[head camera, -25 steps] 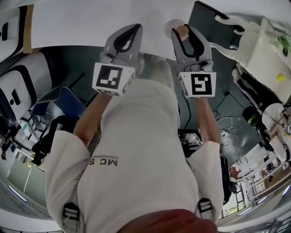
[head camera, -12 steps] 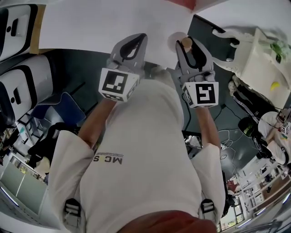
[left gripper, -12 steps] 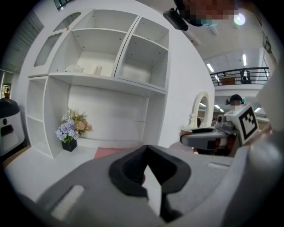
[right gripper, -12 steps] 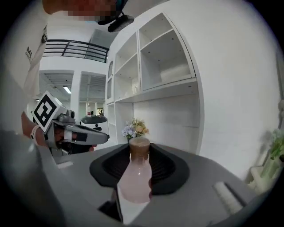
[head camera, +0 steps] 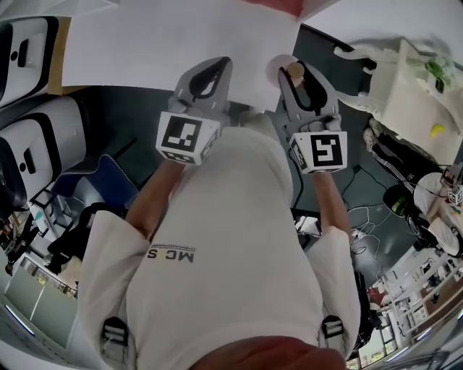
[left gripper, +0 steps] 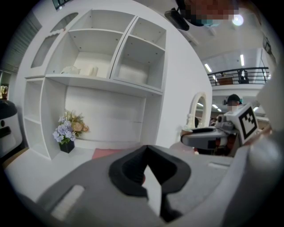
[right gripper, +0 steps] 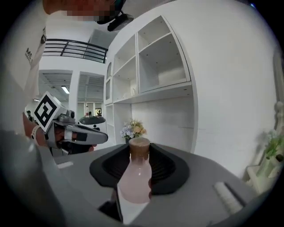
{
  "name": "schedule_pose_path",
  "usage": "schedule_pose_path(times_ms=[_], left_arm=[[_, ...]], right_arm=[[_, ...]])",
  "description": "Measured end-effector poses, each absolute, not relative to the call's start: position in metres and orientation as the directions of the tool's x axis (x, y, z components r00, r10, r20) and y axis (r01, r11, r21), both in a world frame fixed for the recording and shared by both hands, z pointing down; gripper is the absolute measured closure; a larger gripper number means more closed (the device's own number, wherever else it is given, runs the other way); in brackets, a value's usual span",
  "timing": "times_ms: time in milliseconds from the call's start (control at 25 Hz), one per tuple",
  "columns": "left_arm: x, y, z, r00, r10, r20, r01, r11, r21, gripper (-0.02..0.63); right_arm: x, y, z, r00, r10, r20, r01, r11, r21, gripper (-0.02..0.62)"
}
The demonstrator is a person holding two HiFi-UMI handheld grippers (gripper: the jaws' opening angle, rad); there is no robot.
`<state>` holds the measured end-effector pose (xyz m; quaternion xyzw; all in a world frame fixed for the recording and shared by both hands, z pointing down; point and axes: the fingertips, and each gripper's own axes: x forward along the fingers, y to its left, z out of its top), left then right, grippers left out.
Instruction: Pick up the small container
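Head view: the right claw [head camera: 300, 72] pinches the small bottle [head camera: 294, 69] over the near edge of the white worktop [head camera: 145, 36].

Left gripper view: the left claw [left gripper: 147, 148] is pressed together, with nothing in it.

Right gripper view: the bottle stands upright between the pads, with a pale pink body and a brown stopper [right gripper: 139, 148]. It looks light, stiff and smooth, and may be breakable. The wide body is the safest place to hold it.

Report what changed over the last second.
Both grippers drifted slightly down-frame in the head view, partly because the view itself shifted, bringing the edge of a red mat into the top. Nothing was gripped or released: the right gripper stays clamped on the small pink container, the left gripper stays shut and empty.
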<state>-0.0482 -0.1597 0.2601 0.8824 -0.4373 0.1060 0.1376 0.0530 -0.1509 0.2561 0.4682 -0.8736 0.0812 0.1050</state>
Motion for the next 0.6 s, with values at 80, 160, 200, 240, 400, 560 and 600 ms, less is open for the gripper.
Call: schedule_pose_path(times_ms=[80,160,200,240,400,560,600], left_arm=[[-0.0473,-0.1600,0.2598,0.598,-0.739,0.309,-0.798,-0.584,0.149,0.607],[-0.0466,-0.1608,0.2589,0.600,-0.738,0.309,-0.797,-0.586,0.146,0.607],[-0.0463,-0.1612,0.2585,0.600,-0.738,0.309,-0.796,-0.587,0.145,0.607],[-0.0460,-0.1615,0.2583,0.600,-0.738,0.309,-0.796,-0.588,0.144,0.607],[-0.0443,-0.1619,0.2598,0.603,-0.732,0.315,-0.793,-0.591,0.145,0.607],[-0.0444,-0.1640,0.2624,0.605,-0.728,0.322,-0.791,-0.595,0.142,0.607],[-0.0447,-0.1648,0.2632,0.604,-0.728,0.324,-0.792,-0.594,0.141,0.607]], right_arm=[[0.0552,-0.1503,0.2566,-0.535,-0.804,0.258,-0.839,0.542,-0.050,0.459],[0.0561,-0.1507,0.2570,-0.533,-0.806,0.257,-0.840,0.539,-0.052,0.459],[0.0563,-0.1510,0.2572,-0.533,-0.806,0.257,-0.841,0.539,-0.054,0.459],[0.0565,-0.1513,0.2577,-0.533,-0.806,0.257,-0.841,0.538,-0.056,0.459],[0.0569,-0.1526,0.2614,-0.530,-0.806,0.263,-0.844,0.532,-0.072,0.459],[0.0568,-0.1544,0.2647,-0.531,-0.805,0.266,-0.844,0.531,-0.075,0.459],[0.0569,-0.1549,0.2653,-0.530,-0.805,0.267,-0.844,0.531,-0.077,0.459]])
